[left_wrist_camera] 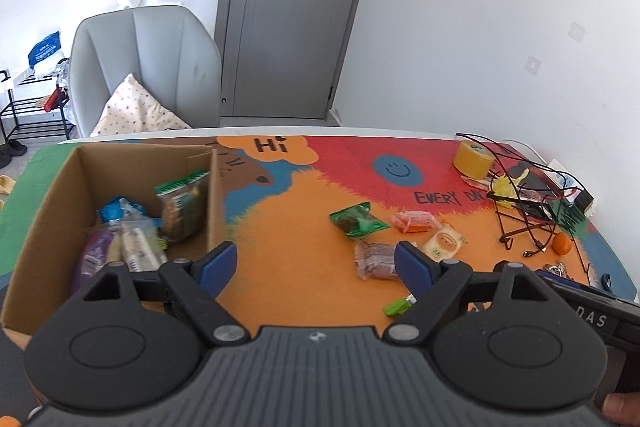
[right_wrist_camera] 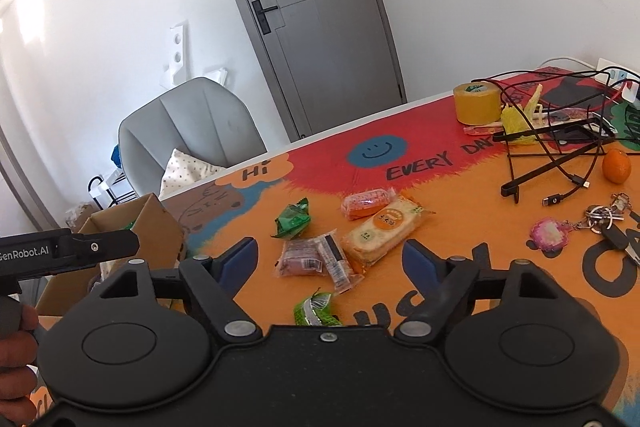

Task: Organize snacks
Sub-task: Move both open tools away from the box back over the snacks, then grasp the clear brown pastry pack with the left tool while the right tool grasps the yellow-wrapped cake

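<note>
**Spotter:** Jaws first, what did you have?

**Me:** My right gripper (right_wrist_camera: 330, 259) stood open with nothing pressed between the pads. The purple packet (right_wrist_camera: 300, 261) and a clear-wrapped bar (right_wrist_camera: 338, 263) lay on the mat (right_wrist_camera: 460, 227) just ahead, inside the gap as that camera saw it. My left gripper (left_wrist_camera: 316, 263) was wide too, and empty.

**Spotter:** Which hand was nearer?

**Me:** The right, I judged. From the left camera that same purple packet sat off toward the right finger, while the box (left_wrist_camera: 56, 195) was close on the left side.

**Spotter:** How did it lie?

**Me:** Its long side ran roughly across the right gripper's gap, so closing would have caught it end to end; I reckoned a roll of the wrist was wanted. The cracker pack (right_wrist_camera: 384, 231) touched the bar on the right and slanted up to the right.

**Spotter:** And the rest?

**Me:** A green packet (right_wrist_camera: 294, 219) and an orange one (right_wrist_camera: 366, 202) were farther out, and a small green one (right_wrist_camera: 314, 309) nearest me. Several snacks were already in the box.
</note>
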A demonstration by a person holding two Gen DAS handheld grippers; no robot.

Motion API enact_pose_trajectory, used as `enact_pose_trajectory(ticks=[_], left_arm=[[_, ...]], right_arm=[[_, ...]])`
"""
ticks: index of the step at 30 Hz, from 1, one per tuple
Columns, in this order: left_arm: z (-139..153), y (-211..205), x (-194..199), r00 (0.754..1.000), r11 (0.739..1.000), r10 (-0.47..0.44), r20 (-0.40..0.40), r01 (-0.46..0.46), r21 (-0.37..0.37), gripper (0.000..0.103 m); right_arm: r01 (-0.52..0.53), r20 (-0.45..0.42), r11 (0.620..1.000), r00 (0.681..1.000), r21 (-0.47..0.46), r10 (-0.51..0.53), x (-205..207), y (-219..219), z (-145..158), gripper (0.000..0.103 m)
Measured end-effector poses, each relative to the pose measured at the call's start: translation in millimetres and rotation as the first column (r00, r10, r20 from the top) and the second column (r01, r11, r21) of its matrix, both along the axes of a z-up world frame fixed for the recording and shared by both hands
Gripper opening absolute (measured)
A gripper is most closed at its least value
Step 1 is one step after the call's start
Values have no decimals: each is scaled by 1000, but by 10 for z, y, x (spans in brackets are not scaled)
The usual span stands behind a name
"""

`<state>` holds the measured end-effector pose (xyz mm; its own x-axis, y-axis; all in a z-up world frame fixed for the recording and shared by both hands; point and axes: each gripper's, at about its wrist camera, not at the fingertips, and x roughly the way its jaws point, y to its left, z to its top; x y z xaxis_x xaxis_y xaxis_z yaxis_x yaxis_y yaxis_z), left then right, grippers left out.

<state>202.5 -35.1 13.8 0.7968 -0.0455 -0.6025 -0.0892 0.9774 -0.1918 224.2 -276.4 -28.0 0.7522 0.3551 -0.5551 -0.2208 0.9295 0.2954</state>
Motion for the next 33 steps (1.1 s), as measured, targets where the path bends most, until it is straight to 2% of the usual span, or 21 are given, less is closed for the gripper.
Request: enact_pose_trajectory(ticks=[3, 10, 15, 21, 27, 33], left_arm=[[-34, -111, 95, 1000, 1000, -4, 6, 4, 6, 85], [-229, -359, 398, 999, 1000, 0, -48, 1, 16, 82], [-383, -483, 583, 997, 1000, -9, -72, 11, 23, 82], [-601, -559, 847, 993, 999, 8, -118, -4, 34, 72], [-823, -615, 1064, 987, 999, 18, -160, -13, 38, 67], [-932, -660, 1207, 983, 1000, 12, -183, -8, 20, 66]], right_arm=[[5, -16, 1000, 1000, 13, -4, 81, -59, -58, 67], [16, -60, 1000, 998, 26, -15, 340, -97, -225, 61], [15, -90, 1000, 996, 28, -13, 518, -101, -354, 60], [27, -117, 999, 993, 24, -24, 749, -115, -498, 59], [37, -164, 999, 986, 30, -32, 975, -101, -697, 59], [35, -182, 999, 983, 15, -31, 1116, -62, -809, 59]])
